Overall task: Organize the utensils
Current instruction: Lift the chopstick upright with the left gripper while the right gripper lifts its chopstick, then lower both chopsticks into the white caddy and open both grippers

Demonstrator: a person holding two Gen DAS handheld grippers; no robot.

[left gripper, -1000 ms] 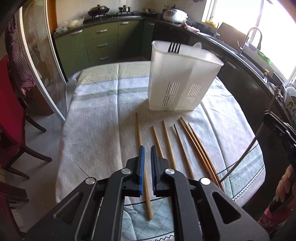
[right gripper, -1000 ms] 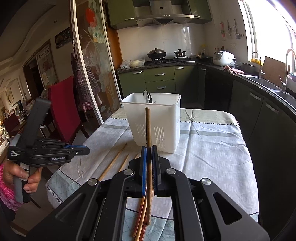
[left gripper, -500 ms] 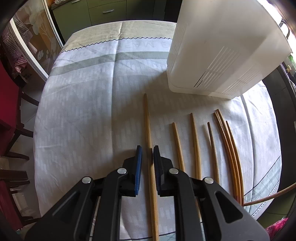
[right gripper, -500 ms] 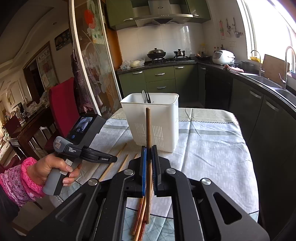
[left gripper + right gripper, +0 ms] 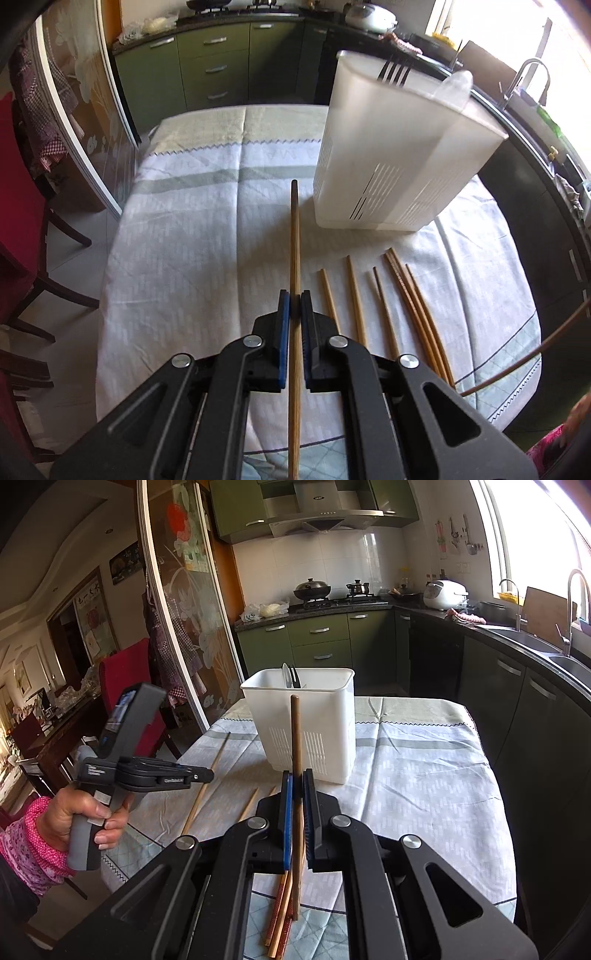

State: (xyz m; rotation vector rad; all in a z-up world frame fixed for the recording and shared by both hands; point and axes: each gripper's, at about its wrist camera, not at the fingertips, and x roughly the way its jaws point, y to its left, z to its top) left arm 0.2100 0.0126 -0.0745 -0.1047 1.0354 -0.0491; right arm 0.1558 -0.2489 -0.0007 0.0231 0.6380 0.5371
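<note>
My left gripper (image 5: 294,295) has its jaws closing tight on a light bamboo chopstick (image 5: 294,240), pads pressed on it, its tip raised off the cloth to the left of the white slotted utensil holder (image 5: 399,155). A fork (image 5: 395,70) and a spoon stand in that holder. Several more chopsticks (image 5: 354,295) lie on the cloth to the right of my left gripper. My right gripper (image 5: 296,775) is shut on a darker chopstick (image 5: 295,738), held upright in front of the holder (image 5: 306,716). In the right wrist view, a hand holds the left gripper (image 5: 199,775) at left.
The table wears a striped cloth (image 5: 192,229). A red chair (image 5: 125,675) and a glass sliding door (image 5: 173,627) stand to the left. Green cabinets, a stove with pots (image 5: 312,589) and a sink counter (image 5: 528,635) run behind and to the right.
My left gripper dropped over the leftmost chopstick, closed on it and raised its far end off the cloth. The right gripper and its chopstick stayed put.
</note>
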